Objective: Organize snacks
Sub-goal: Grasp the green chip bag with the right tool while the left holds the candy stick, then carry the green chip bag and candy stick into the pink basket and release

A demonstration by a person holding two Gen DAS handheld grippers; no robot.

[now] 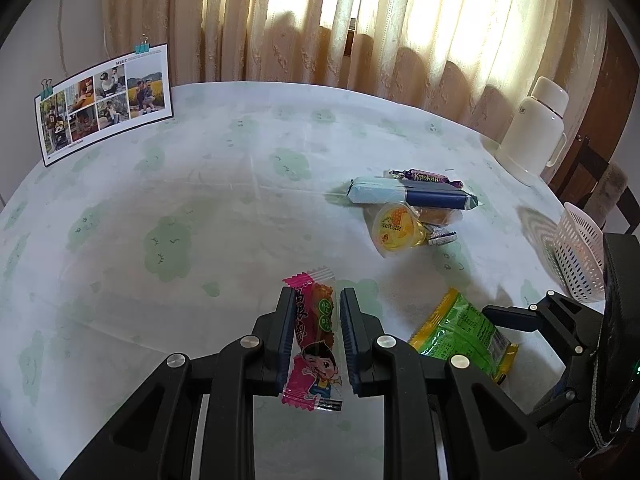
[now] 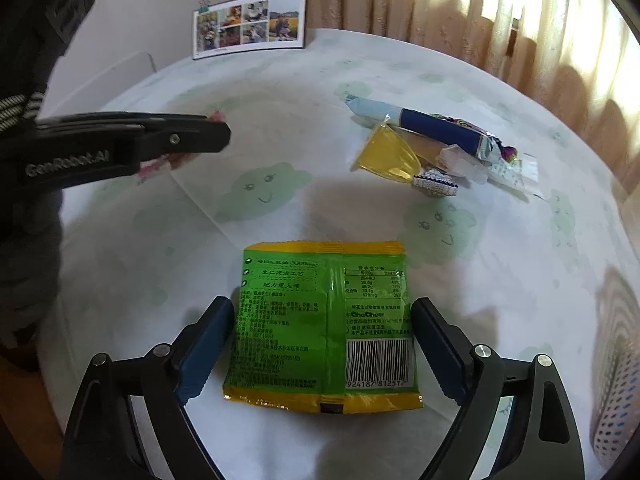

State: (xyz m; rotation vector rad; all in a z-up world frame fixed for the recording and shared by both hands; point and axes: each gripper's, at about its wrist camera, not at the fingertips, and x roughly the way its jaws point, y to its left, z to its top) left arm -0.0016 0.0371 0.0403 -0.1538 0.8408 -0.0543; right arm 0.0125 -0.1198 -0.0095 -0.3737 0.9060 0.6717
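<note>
Right gripper stood spread, pads clear of the green snack packet lying flat at lower centre, long axis running up-frame between the jaws. Left gripper was clamped on the pink candy wrapper.

Across my table's cloud-print cloth I see a clipped photo card, a white flask and sunlit curtains.

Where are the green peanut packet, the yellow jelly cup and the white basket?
green peanut packet (image 2: pixel 320 320): right wrist view, middle of its back side.
yellow jelly cup (image 1: pixel 394 228): left wrist view, on its printed lid.
white basket (image 1: pixel 580 256): left wrist view, on its perforated wall.
</note>
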